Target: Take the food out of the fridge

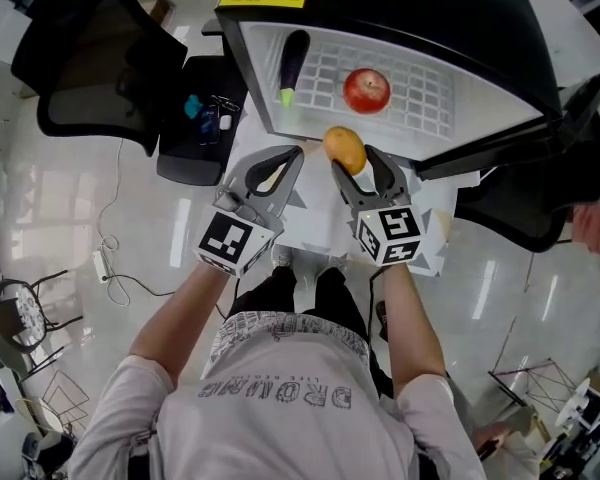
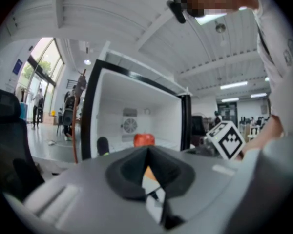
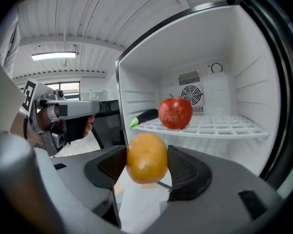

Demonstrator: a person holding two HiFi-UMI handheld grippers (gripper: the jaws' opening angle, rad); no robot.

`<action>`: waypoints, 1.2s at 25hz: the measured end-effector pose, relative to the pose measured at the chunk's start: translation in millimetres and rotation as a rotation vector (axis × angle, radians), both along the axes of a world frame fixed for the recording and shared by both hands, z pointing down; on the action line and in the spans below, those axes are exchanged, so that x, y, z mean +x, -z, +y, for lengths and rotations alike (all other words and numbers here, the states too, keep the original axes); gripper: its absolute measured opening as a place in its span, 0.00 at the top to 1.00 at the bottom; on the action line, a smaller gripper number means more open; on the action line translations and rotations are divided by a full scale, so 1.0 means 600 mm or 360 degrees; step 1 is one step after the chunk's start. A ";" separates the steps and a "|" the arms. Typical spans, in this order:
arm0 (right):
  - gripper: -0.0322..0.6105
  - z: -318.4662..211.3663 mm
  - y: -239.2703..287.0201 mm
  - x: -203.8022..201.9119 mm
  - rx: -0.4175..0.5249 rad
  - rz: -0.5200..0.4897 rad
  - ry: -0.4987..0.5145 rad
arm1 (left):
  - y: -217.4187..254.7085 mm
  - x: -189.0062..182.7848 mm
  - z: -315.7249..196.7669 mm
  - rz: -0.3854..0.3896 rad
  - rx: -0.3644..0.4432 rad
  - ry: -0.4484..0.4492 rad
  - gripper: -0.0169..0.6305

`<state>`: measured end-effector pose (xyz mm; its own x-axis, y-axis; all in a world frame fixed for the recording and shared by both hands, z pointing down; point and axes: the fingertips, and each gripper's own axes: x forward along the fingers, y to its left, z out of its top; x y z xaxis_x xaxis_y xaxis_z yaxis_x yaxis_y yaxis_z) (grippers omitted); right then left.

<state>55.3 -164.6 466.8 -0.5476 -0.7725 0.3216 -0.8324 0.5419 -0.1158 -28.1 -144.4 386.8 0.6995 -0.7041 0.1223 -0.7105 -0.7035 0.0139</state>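
The fridge stands open, and its white wire shelf (image 1: 425, 103) carries a dark eggplant (image 1: 293, 65) on the left and a red apple (image 1: 367, 90) in the middle. My right gripper (image 1: 351, 158) is shut on an orange-yellow fruit (image 1: 345, 148), held just in front of the shelf edge. The right gripper view shows that fruit (image 3: 146, 158) squeezed between the pads, with the apple (image 3: 175, 113) and eggplant (image 3: 144, 117) behind it on the shelf (image 3: 224, 127). My left gripper (image 1: 292, 158) hangs beside it, shut on nothing. Its tips (image 2: 147, 153) meet, and the apple (image 2: 144, 140) shows beyond.
A black office chair (image 1: 90, 53) stands at the left, and another (image 1: 535, 213) at the right below the fridge door (image 1: 500, 28). A dark stool (image 1: 202, 118) with small items sits left of the fridge. A cable and power strip (image 1: 102, 264) lie on the glossy floor.
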 end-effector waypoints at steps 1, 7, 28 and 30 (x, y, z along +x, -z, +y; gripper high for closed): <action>0.54 0.003 0.009 0.007 0.0009 -0.0002 -0.0007 | 0.005 0.005 0.001 0.0001 0.0004 -0.0008 0.96; 0.54 0.015 0.057 0.047 0.0057 -0.0022 -0.0045 | 0.027 0.028 0.004 0.0003 0.0023 -0.0046 0.96; 0.54 0.050 0.188 0.134 0.0240 -0.0075 -0.0144 | 0.093 0.065 0.008 0.0031 0.0119 -0.0098 0.96; 0.54 0.054 0.198 0.139 0.0254 -0.0082 -0.0152 | 0.098 0.067 0.008 0.0032 0.0125 -0.0101 0.96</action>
<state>138.6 -131.9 348.1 -0.4819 -0.8607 0.1642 -0.8762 0.4756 -0.0787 11.9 -139.5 328.1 0.7449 -0.6651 0.0538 -0.6646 -0.7467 -0.0291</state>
